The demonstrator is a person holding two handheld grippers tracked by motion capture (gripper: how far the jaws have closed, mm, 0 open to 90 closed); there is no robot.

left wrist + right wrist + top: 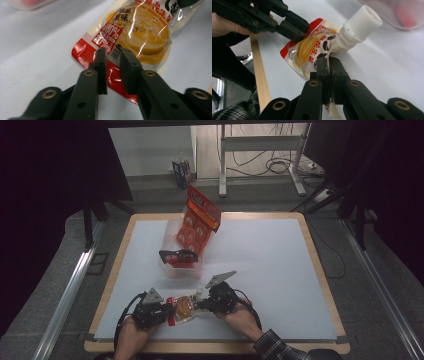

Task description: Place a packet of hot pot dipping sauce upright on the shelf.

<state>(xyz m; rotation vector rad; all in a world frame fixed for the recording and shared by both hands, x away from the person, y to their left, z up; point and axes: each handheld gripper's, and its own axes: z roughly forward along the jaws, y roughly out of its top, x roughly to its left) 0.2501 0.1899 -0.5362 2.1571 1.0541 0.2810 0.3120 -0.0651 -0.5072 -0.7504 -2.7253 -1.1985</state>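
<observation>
The sauce pouch (183,308) lies on the desk (270,265) near its 6 o'clock edge, your right gripper (329,65) clamped tight on its side seam just below the white cap (361,22). Your left gripper (111,58) stands slightly parted over the red bottom corner, gripping nothing, so if you lift now the pouch may swing or slip from that thin film

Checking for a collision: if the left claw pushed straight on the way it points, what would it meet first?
Probably the red bottom edge of the yellow-and-red spouted sauce pouch, lying right ahead of the left claw; whether the jaws already touch it is unclear.
</observation>
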